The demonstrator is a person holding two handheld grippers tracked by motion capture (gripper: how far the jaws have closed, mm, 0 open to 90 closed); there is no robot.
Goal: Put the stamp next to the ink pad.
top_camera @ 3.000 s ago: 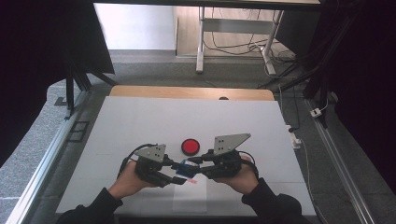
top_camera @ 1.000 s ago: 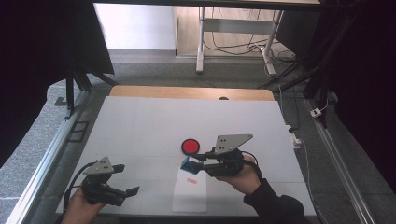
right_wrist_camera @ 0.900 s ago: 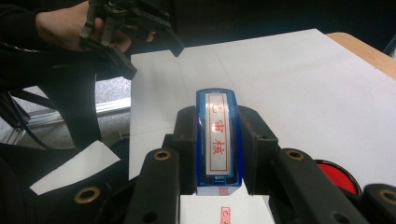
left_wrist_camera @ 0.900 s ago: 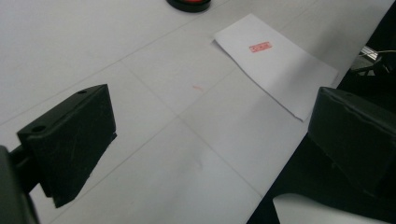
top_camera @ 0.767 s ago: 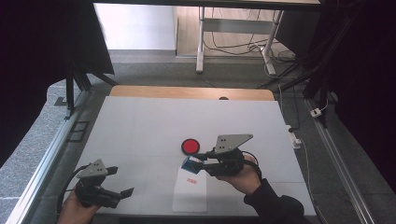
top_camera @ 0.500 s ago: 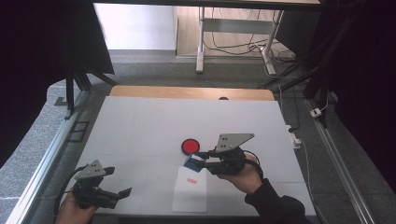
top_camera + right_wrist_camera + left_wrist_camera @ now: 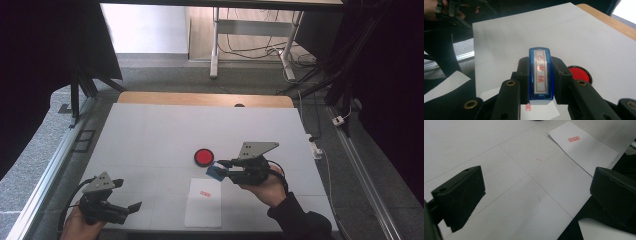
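Right gripper [image 7: 223,170] fingers [image 7: 524,75] clamped on the blue stamp [image 7: 540,73], held above the bench [image 7: 165,125] just right of the red ink pad [image 7: 203,157], past the far edge of the white paper sheet [image 7: 204,210] with its red imprint [image 7: 205,193]. Left gripper [image 7: 131,206] fingers [image 7: 461,195] spread wide, nothing between them, at the near-left corner of the bench, well apart from the stamp.

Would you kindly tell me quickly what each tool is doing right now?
Left tool: open, holding nothing.
Right tool: shut on the blue stamp.
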